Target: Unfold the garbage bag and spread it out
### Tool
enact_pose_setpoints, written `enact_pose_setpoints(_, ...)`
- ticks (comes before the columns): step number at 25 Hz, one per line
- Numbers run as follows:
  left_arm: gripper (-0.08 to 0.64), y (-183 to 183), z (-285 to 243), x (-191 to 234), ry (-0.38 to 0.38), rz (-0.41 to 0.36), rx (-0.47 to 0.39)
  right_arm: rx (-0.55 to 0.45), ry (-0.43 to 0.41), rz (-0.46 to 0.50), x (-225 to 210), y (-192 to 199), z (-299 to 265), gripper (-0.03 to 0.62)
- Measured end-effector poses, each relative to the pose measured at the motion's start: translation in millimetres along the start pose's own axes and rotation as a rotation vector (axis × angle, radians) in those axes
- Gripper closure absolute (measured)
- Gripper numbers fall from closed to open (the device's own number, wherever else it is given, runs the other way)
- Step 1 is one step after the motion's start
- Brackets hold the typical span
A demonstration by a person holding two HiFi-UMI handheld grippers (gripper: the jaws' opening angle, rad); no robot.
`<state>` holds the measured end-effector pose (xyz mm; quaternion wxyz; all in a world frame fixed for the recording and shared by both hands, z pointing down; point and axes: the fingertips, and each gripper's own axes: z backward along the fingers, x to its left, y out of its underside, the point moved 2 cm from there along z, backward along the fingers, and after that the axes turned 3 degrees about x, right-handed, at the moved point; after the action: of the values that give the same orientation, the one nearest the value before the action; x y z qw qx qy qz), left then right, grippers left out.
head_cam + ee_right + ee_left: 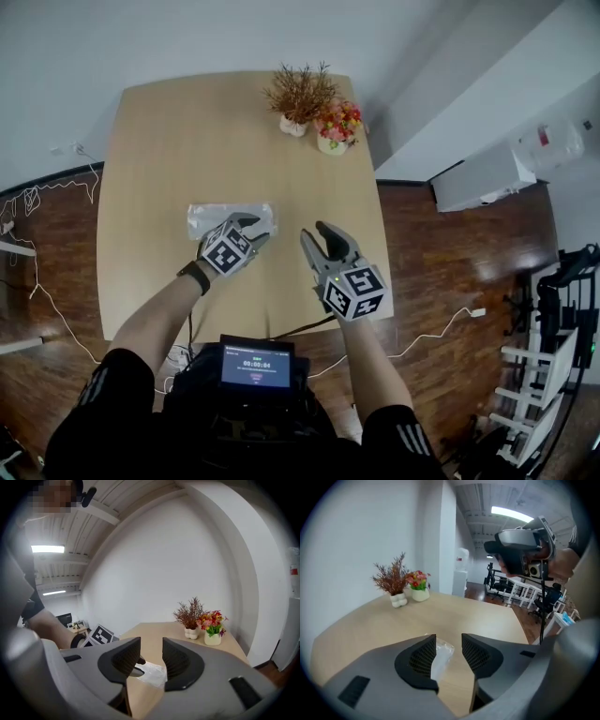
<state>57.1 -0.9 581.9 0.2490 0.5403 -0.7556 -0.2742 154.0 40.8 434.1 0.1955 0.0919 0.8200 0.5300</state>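
Both claws gape partway, empty: left gripper (pixel 251 228), right gripper (pixel 315 236). The folded bag (pixel 217 217) lies flat on the table (pixel 169 141), at the left jaws. Pinch only one top-layer edge, then peel slowly.

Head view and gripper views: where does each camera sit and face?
Head view: on the person's head, steeply down at the table; forearms, left hand-held gripper and right hand-held gripper show.
Left gripper view: rides its hand-held gripper, along open jaws over the garbage bag toward the potted plants.
Right gripper view: likewise, facing the same plants; left forearm shows.
All share bag and plants.
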Motion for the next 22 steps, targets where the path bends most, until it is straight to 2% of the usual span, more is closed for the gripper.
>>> enact_pose_setpoints(9,0.391,36,-71,16,0.035,0.009,0.149,0.046,0.043,-0.058,-23,22,-30,0.446)
enact_pose_setpoints(22,0.425,69,-111,19,0.088,0.025,0.214,0.127,0.081,-0.115,-40,63,-56,0.446)
